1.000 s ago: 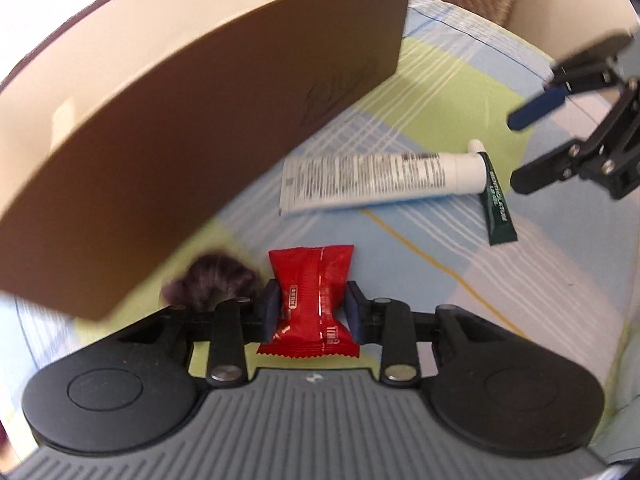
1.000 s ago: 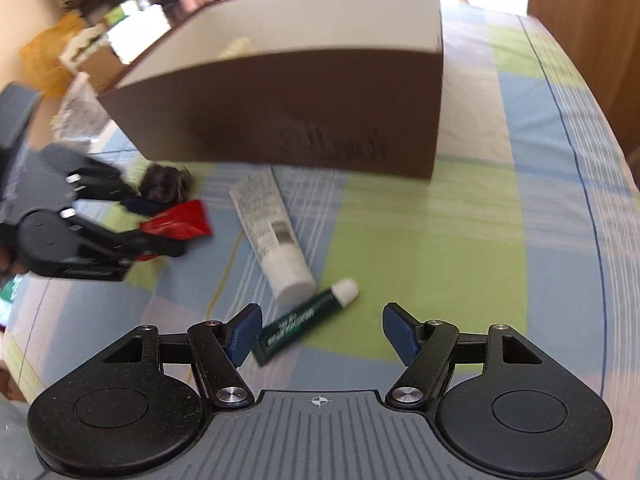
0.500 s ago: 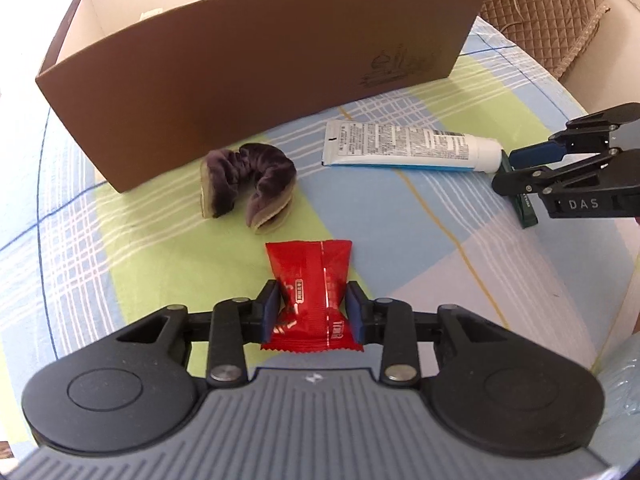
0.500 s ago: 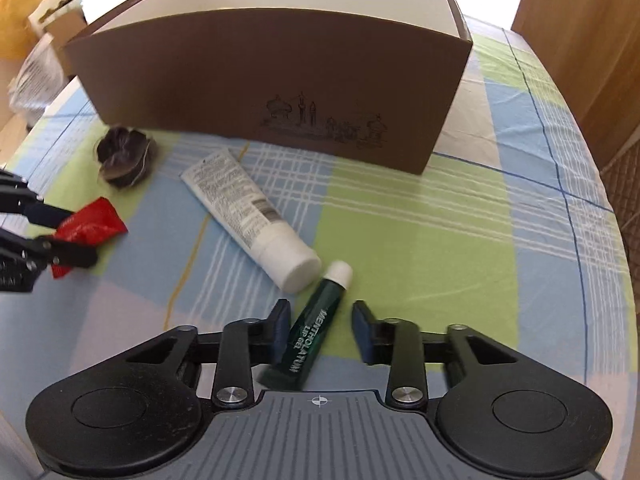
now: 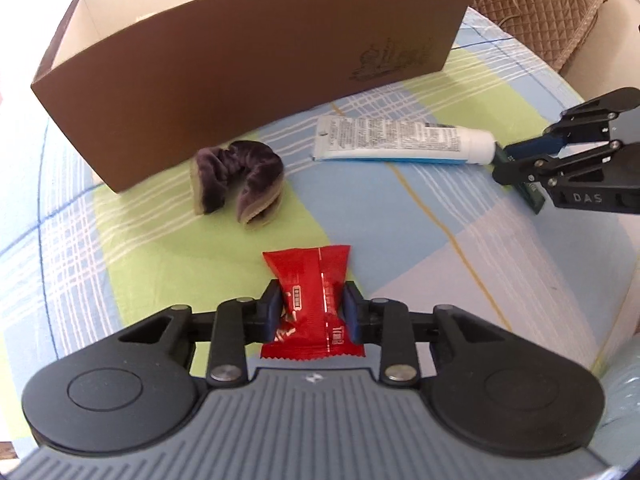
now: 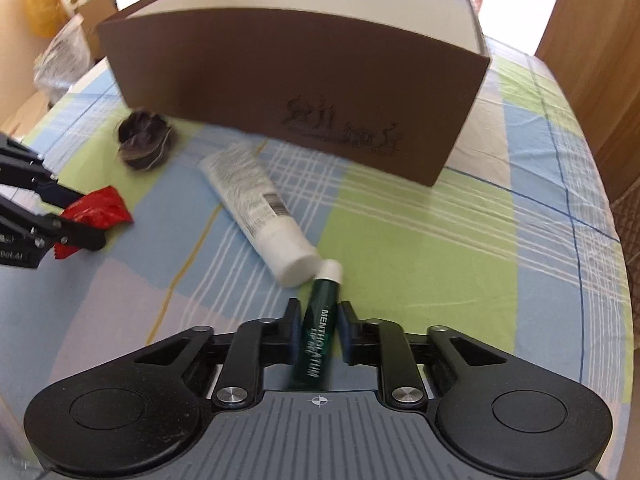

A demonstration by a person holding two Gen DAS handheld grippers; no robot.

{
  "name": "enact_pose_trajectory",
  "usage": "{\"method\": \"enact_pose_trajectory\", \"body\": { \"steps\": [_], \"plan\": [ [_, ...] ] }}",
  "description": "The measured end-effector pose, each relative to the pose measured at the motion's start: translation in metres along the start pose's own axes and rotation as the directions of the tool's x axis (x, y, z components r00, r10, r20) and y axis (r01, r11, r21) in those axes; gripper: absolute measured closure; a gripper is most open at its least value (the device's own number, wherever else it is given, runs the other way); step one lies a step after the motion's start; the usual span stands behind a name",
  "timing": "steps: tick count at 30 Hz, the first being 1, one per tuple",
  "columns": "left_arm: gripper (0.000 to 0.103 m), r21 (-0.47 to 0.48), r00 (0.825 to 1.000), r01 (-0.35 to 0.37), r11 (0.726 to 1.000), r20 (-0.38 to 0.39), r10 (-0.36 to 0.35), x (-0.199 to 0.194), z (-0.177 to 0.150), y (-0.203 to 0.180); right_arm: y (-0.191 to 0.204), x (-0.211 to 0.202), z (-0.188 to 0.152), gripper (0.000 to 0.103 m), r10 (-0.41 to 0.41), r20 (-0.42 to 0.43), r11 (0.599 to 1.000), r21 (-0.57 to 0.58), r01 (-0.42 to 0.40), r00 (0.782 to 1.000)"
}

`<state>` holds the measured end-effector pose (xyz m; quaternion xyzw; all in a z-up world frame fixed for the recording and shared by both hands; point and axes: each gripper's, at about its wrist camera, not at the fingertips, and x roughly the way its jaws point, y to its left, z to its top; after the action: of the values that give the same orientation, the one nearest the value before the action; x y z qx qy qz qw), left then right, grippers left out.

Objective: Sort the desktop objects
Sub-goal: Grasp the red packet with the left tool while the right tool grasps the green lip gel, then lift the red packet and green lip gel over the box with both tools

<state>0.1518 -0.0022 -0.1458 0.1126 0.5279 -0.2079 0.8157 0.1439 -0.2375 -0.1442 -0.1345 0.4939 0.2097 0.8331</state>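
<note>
Within the last second my right gripper [image 6: 319,326] went from wide open over the green lip-balm stick [image 6: 318,332] to narrow, its 2 pads closed against the stick's sides. The stick had turned with them and now pointed away from me, its white cap just beside the cap of the white tube [image 6: 256,204]. I could not tell whether the stick had left the checked cloth [image 6: 420,248] yet.

My left gripper [image 5: 310,310] stayed clamped on the red snack packet [image 5: 310,304] throughout, but it had drawn back and risen from close under the box wall. That opened my view of the purple hair scrunchie [image 5: 240,182], lying near the front wall of the brown box [image 5: 248,68], towards its left end.

So both of my grippers held 1 item each, and 2 items, the scrunchie and the tube, lay loose on the cloth in front of the box. I judged the box to be the likely sorting target, with the open top beyond its near wall; what it already held was hidden from me.
</note>
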Motion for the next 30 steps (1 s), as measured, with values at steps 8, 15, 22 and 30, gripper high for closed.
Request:
{"method": "enact_pose_trajectory", "body": {
  "steps": [8, 15, 22, 30],
  "plan": [
    [0.081, 0.026, 1.0, -0.004, 1.0, 0.014, 0.004, -0.022, 0.001, -0.003, -0.016, -0.019, 0.004, 0.084, 0.137, -0.07, 0.99, 0.054, -0.134, 0.988],
    [0.081, 0.056, 0.997, -0.033, 0.998, 0.074, 0.029, -0.055, 0.018, 0.002, -0.028, -0.049, 0.032, 0.084, 0.222, -0.023, 0.975, 0.021, -0.221, 0.975],
    [0.081, 0.103, 0.992, -0.067, 0.992, 0.113, 0.055, -0.077, 0.038, 0.006, -0.033, -0.068, 0.062, 0.084, 0.237, -0.012, 0.969, -0.07, -0.237, 0.971],
    [0.081, 0.118, 0.982, -0.101, 0.988, 0.17, 0.08, -0.099, 0.064, 0.016, -0.044, -0.083, 0.095, 0.084, 0.267, 0.05, 0.96, -0.1, -0.262, 0.962]
  ]
}}
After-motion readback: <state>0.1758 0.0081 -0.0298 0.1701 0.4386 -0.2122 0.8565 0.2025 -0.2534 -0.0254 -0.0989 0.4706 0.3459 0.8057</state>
